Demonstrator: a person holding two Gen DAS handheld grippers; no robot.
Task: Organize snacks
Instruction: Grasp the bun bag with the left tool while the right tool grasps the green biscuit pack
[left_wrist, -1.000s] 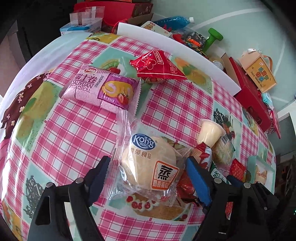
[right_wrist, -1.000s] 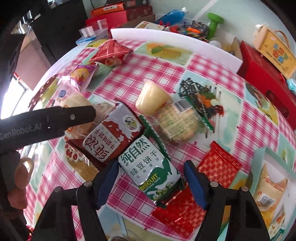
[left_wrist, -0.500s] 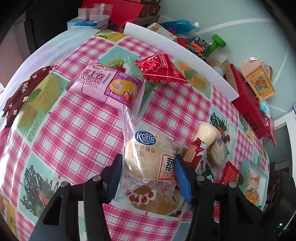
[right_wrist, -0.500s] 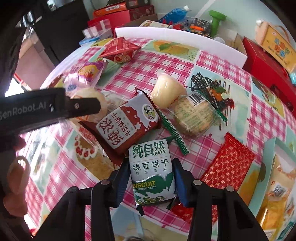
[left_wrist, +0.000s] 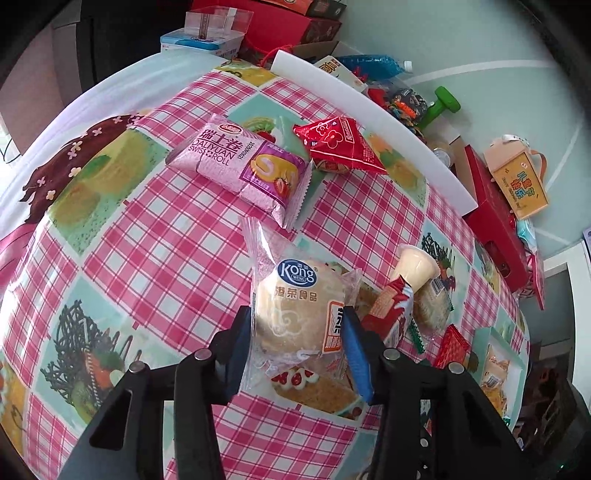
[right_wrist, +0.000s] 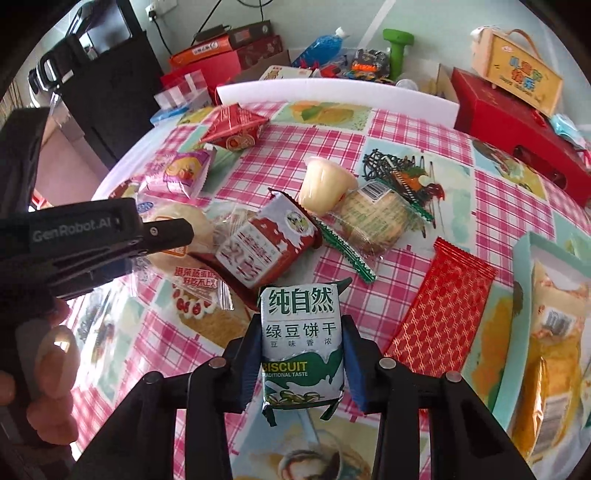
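Clear crinkly film wraps the round cake (left_wrist: 295, 314) that sits squarely between the blue pads of the left gripper (left_wrist: 297, 349). Its jaws have just been closing and now press the pack at both sides — the wrapper's long axis runs straight ahead along the fingers. The pack reads "Kong WENG". The right gripper (right_wrist: 303, 363) is clamped on the green-and-white biscuit pack (right_wrist: 302, 341), upright between its pads, printed "BISCUIT" and "TRADITIONAL TASTE" under Chinese characters. Ahead and left of the left gripper lies the pink pack (left_wrist: 240, 166) marked "DALIYUAN SWISS ROLL". Each hand already has its snack, so neither needs to reach; the next move probably turns on where each goes — the teal box (right_wrist: 554, 258) just right of the right gripper looks nearest. The left gripper's body reads "GenRobot.AI" in the right view.
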